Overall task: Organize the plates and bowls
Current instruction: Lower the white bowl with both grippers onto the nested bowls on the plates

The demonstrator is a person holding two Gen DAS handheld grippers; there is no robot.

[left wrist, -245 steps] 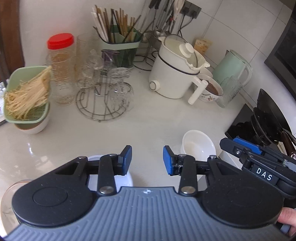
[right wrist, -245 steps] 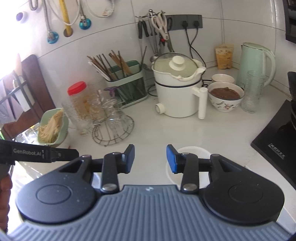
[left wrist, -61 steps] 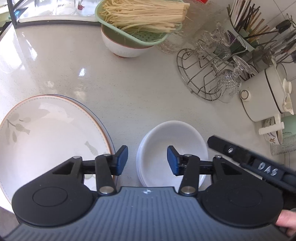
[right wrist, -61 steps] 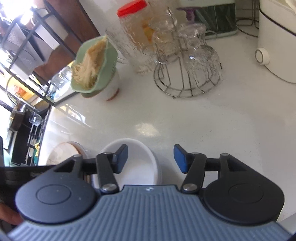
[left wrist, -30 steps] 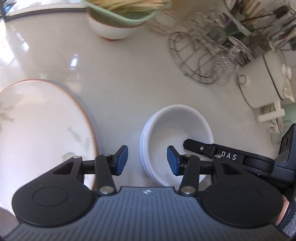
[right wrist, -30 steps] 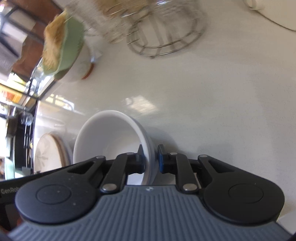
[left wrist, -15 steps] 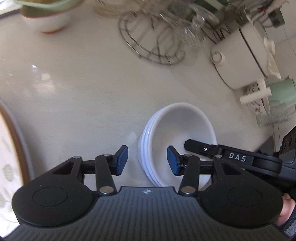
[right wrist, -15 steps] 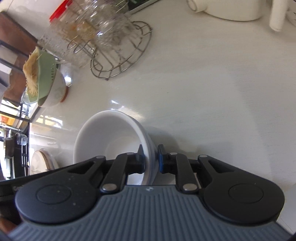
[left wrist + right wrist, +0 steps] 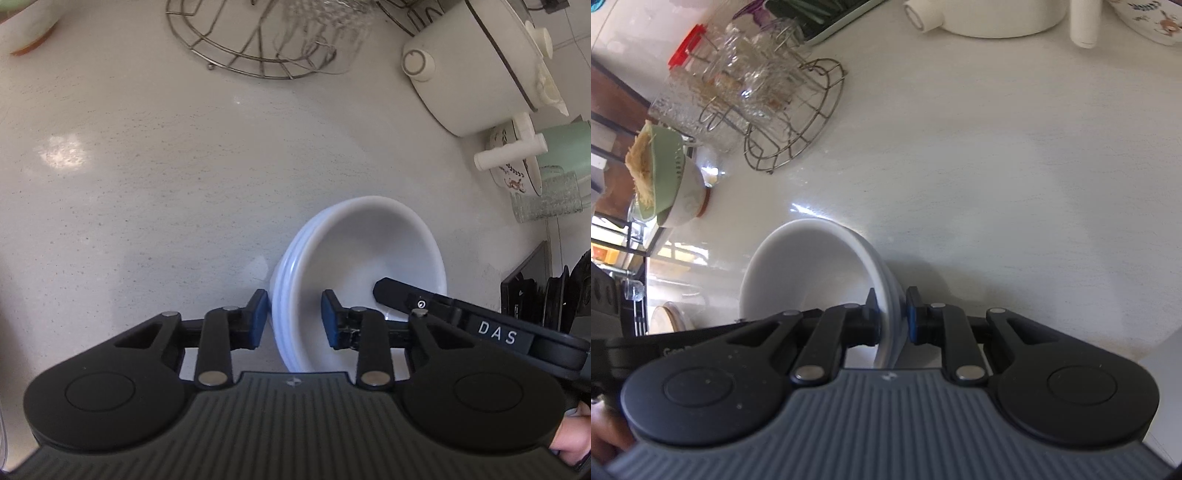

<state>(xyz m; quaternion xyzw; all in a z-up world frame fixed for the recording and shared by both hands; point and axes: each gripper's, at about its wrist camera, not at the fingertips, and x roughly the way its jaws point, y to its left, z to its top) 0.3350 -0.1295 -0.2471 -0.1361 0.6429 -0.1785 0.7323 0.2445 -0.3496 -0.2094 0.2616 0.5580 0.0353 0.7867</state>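
Right tongs (image 9: 891,319) clamping stack of 3 white bowls (image 9: 354,258), left tongs (image 9: 293,319) spread astride rim.

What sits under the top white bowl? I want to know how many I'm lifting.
Stacked rims of more white bowls show beneath the top white bowl; the exact count is unclear. The right gripper clamps the stack's rim.

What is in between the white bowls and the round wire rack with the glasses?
Nothing. In the left wrist view, only bare pale countertop lies between the stacked white bowls and the round wire glass rack. The right wrist view shows the same gap.
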